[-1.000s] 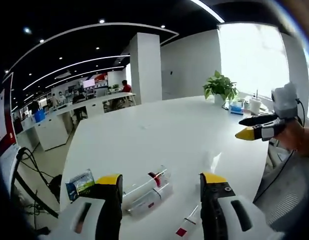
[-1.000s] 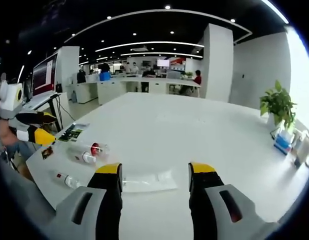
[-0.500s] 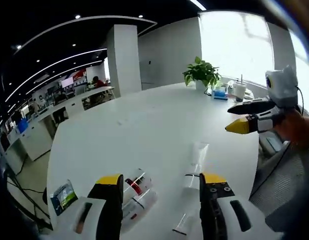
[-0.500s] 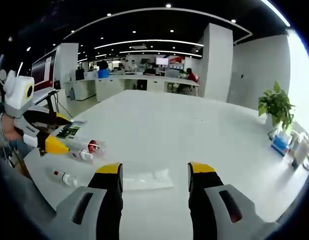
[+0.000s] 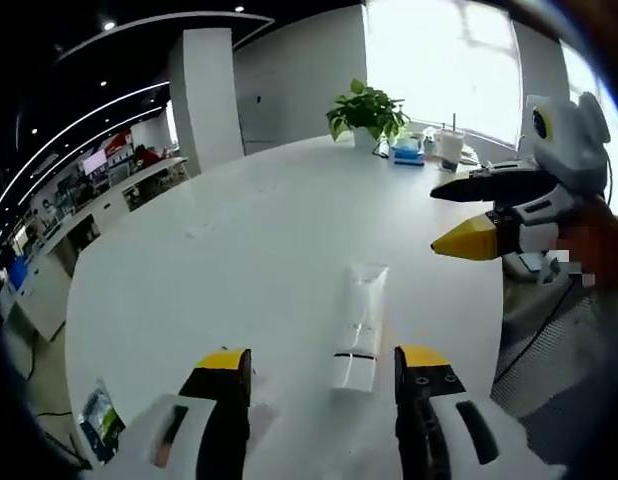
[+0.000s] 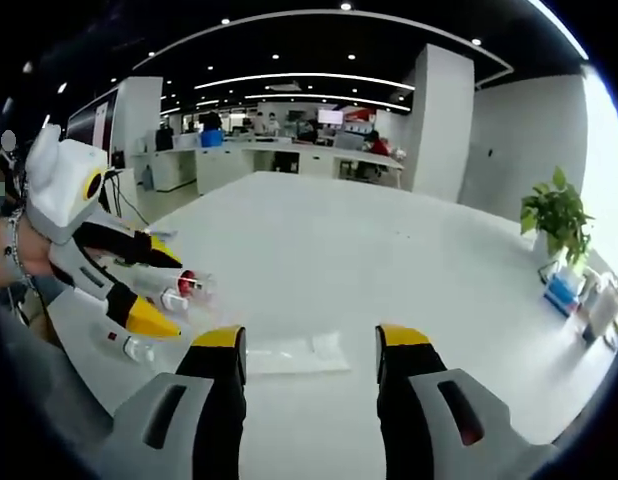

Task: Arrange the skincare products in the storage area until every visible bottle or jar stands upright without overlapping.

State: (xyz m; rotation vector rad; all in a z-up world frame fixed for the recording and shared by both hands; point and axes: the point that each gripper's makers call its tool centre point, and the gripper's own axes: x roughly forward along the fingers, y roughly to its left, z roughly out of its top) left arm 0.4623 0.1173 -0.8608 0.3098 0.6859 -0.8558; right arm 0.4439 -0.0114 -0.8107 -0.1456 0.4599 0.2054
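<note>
A clear soft tube (image 5: 361,310) lies flat on the white table (image 5: 239,260), just ahead of my left gripper (image 5: 321,362), whose jaws stand open on either side of its near end. In the right gripper view the same tube (image 6: 289,353) lies crosswise in front of my open right gripper (image 6: 312,345). A clear bottle with a red cap (image 6: 192,285) lies on its side further left, partly behind the left gripper (image 6: 167,293). A small vial (image 6: 137,348) lies near the table edge. The right gripper (image 5: 439,218) hovers open to the right of the tube.
A potted plant (image 5: 367,105) stands at the far end with a cup (image 5: 449,146) and a blue box (image 5: 407,152). A printed packet (image 5: 97,420) lies near the table's left edge. Desks and people fill the office background (image 6: 279,140). A hand (image 5: 604,250) holds the right gripper.
The left gripper swung right and now has the tube between its jaws; the red-capped bottles left its view. In the right gripper view the left gripper came closer to the tube.
</note>
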